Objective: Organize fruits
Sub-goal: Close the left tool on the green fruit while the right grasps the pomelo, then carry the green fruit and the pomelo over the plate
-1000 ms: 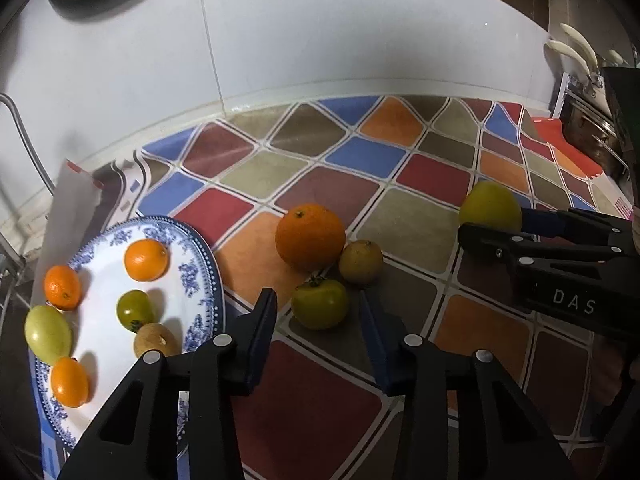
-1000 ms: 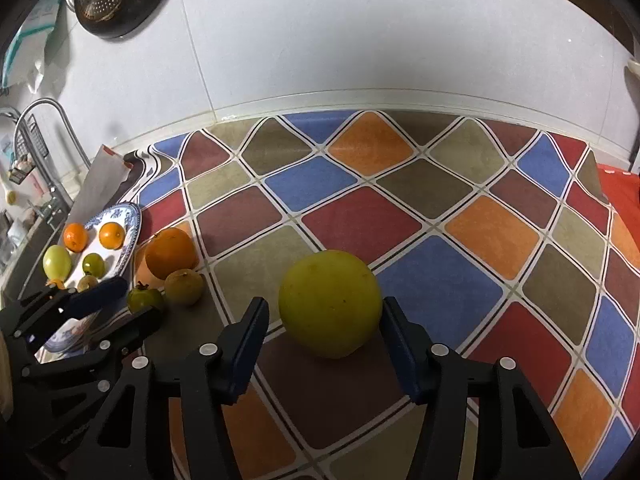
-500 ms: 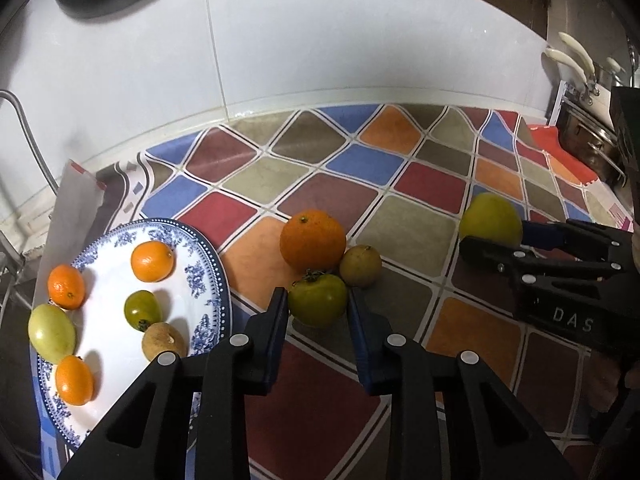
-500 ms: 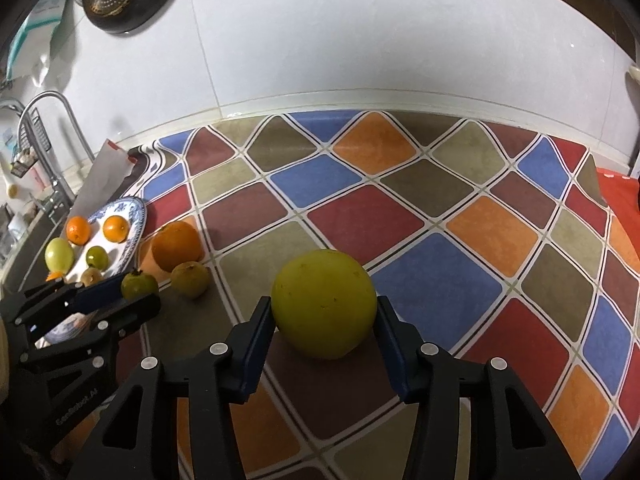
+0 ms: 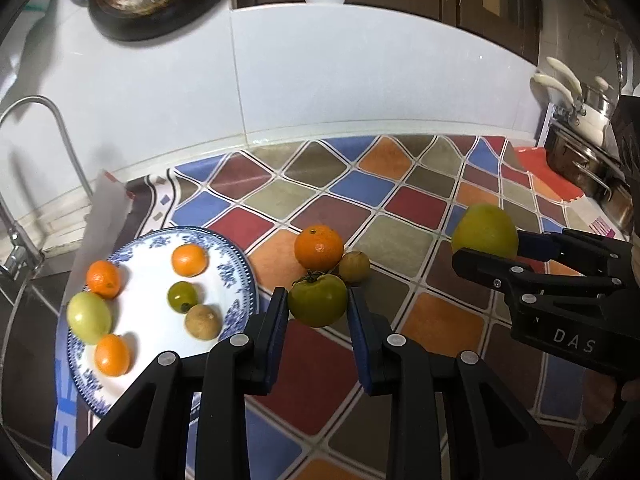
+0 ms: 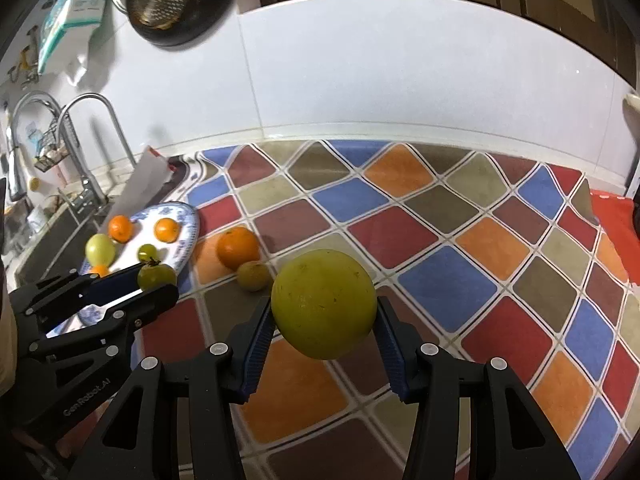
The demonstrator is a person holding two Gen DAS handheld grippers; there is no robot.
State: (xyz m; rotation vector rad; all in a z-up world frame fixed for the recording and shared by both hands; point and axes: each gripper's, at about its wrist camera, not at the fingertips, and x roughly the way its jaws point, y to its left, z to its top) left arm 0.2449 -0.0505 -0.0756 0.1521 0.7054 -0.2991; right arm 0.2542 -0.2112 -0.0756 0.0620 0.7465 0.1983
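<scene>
Both fruits have left the mat: left claw (image 5: 318, 306) clenches the green tomato (image 5: 317, 300), right claw (image 6: 324, 320) the yellow citrus (image 6: 323, 304).

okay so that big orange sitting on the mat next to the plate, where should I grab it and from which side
Grip the big orange across its widest middle, coming from above. The small brownish fruit touches its right side, so side room is tight, while its top is exposed. Both grippers already hold fruit, so one must unload first.

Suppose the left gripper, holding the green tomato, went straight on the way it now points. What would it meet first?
Most likely the large orange directly beyond the green tomato that the left gripper is shut on, with the small brownish fruit just right of that line. Depth is uncertain in this fisheye view.
</scene>
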